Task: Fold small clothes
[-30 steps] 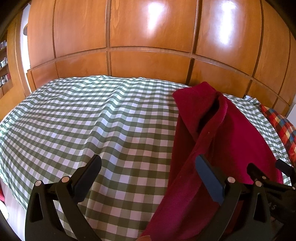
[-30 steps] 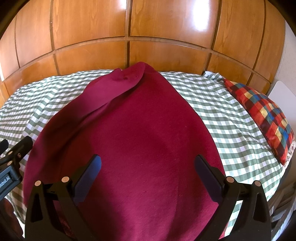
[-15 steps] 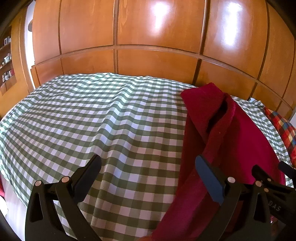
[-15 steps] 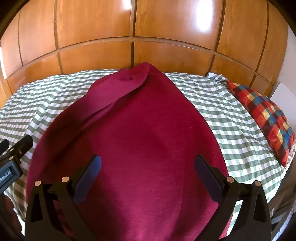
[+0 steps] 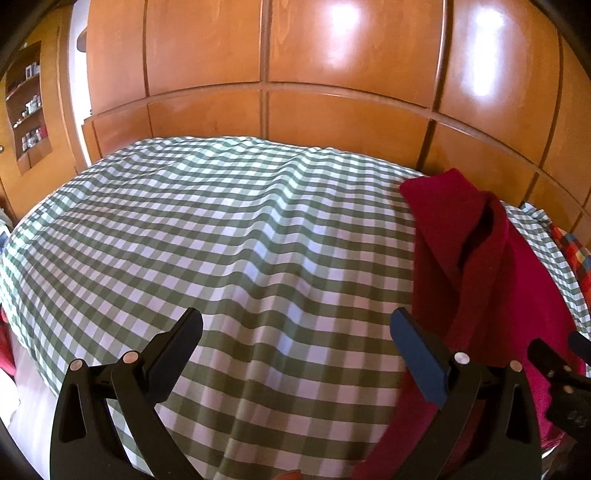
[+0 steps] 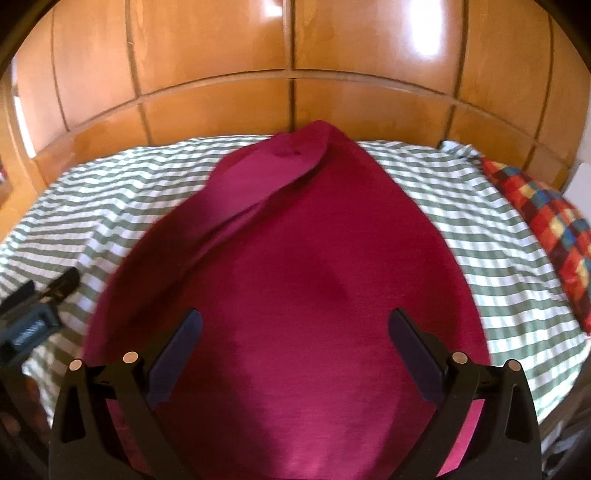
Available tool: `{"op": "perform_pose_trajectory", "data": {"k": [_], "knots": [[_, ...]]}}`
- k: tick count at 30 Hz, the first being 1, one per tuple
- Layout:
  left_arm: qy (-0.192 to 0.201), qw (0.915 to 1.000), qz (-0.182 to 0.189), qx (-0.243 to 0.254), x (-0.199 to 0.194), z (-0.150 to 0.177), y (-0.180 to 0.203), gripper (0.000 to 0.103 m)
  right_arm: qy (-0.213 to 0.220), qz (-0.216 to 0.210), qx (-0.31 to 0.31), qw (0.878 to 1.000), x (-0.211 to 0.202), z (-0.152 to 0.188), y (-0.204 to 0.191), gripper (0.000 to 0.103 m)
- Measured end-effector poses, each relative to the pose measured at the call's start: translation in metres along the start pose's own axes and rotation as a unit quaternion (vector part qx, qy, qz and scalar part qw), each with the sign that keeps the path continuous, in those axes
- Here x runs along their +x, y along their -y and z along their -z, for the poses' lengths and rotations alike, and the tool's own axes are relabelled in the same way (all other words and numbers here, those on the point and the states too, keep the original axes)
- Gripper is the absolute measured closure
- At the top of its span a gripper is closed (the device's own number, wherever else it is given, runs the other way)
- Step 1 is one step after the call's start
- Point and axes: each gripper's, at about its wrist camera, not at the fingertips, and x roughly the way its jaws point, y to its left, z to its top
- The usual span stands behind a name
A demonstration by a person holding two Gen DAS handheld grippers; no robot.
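Both wrist cameras sit low at the bed's point(image 5: 221, 240) near edge, facing the wooden panels point(image 6: 288, 40) beyond. Left view lies further left; both share the red garment point(image 6: 314, 295).

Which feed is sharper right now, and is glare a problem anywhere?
Left wrist view is sharper: the checked bedspread reads crisp. Right wrist view is motion-smeared, its checks run into stripes beside the red garment. Both show bright glare patches on the wooden panels, none on the cloth; fisheye bends the edges.
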Motion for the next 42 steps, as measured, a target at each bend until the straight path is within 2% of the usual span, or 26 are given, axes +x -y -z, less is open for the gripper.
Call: {"op": "perform_pose_trajectory", "data": {"k": [4,6,10,13,17,19,20,22,24,25,28,32,34,37,39,42], "knots": [[0.004,0.9999,-0.009,-0.004,-0.001,0.000,-0.006,0.002,-0.001,-0.047,-0.016,0.999,-0.001,-0.005,-0.014,0.003],[0.005,0.9999,-0.014,-0.006,-0.001,-0.001,-0.010,0.002,-0.004,-0.075,-0.036,0.997,0.001,-0.009,-0.027,0.006],[0.006,0.9997,-0.024,-0.008,-0.001,-0.001,-0.018,0.002,-0.057,-0.145,-0.027,0.987,0.018,-0.023,-0.045,0.031],[0.005,0.9993,-0.030,-0.019,0.000,0.001,-0.030,0.002,-0.095,-0.166,-0.009,0.981,0.035,-0.031,-0.056,0.035],[0.000,0.9991,-0.034,-0.027,0.003,0.005,-0.045,0.003,-0.125,-0.191,-0.008,0.974,0.045,-0.034,-0.079,0.035],[-0.006,0.9989,-0.032,-0.034,0.004,0.007,-0.050,0.003,-0.134,-0.182,-0.015,0.974,0.052,-0.034,-0.091,0.036],[-0.009,0.9988,-0.030,-0.038,0.005,0.009,-0.053,0.003,-0.137,-0.172,-0.021,0.975,0.057,-0.032,-0.094,0.039],[-0.010,0.9986,-0.028,-0.043,0.004,0.011,-0.056,0.003,-0.137,-0.148,-0.038,0.979,0.061,-0.029,-0.098,0.069],[-0.013,0.9990,-0.017,-0.039,0.003,0.012,-0.057,0.003,-0.124,-0.133,-0.053,0.982,0.059,-0.026,-0.095,0.087],[-0.014,0.9993,-0.011,-0.034,0.003,0.012,-0.057,0.003,-0.121,-0.138,-0.053,0.981,0.056,-0.026,-0.086,0.092],[-0.009,0.9997,0.009,-0.020,-0.001,0.012,-0.053,0.003,-0.093,-0.165,-0.034,0.981,0.033,-0.029,-0.052,0.095],[-0.008,0.9986,0.048,-0.020,-0.003,0.009,-0.042,0.003,-0.014,-0.137,-0.014,0.990,-0.011,-0.043,0.013,0.095],[-0.012,0.9978,0.061,-0.021,-0.002,0.008,-0.036,0.003,0.021,-0.095,0.014,0.995,-0.030,-0.055,0.057,0.095],[-0.023,0.9961,0.084,-0.013,0.002,0.007,-0.021,0.003,0.051,-0.024,0.054,0.997,-0.041,-0.070,0.119,0.095],[-0.034,0.9941,0.103,-0.005,0.005,0.007,-0.010,0.003,0.055,0.011,0.078,0.995,-0.040,-0.076,0.154,0.095],[-0.051,0.9884,0.142,0.018,0.008,0.009,0.011,0.007,0.040,0.081,0.096,0.991,-0.014,-0.082,0.205,0.095]]}}
